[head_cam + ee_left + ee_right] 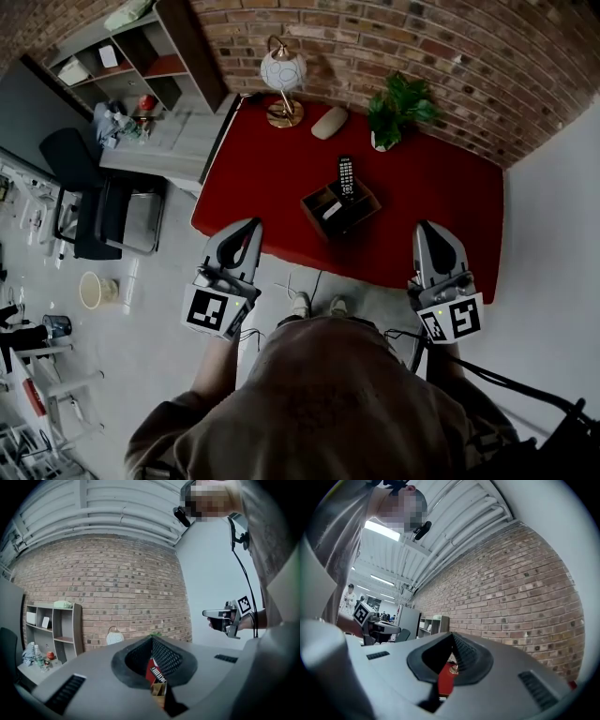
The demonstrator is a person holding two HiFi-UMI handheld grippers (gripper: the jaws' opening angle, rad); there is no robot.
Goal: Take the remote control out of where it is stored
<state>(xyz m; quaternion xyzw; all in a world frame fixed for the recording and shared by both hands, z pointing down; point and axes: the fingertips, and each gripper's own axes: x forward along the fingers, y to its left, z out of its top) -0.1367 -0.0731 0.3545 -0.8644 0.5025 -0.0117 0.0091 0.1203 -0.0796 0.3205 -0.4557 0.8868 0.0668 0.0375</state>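
A black remote control (346, 176) stands upright in a brown wooden box (328, 217) in the middle of the red table (441, 197). Both grippers hover in front of the table's near edge, apart from the box. My left gripper (252, 224) is to the box's left and is shut and empty. My right gripper (423, 228) is to its right, also shut and empty. In the left gripper view, the closed jaws (152, 638) leave a gap through which the remote (156, 671) and box (158, 689) show. The right gripper view shows shut jaws (451, 633) with red table (444, 682) below.
A lamp (282, 81), a beige oval object (329, 122) and a potted plant (398, 108) line the table's back edge against the brick wall. To the left stand a shelf unit (141, 56), a dark chair (84, 202) and a small bin (93, 290) on the floor.
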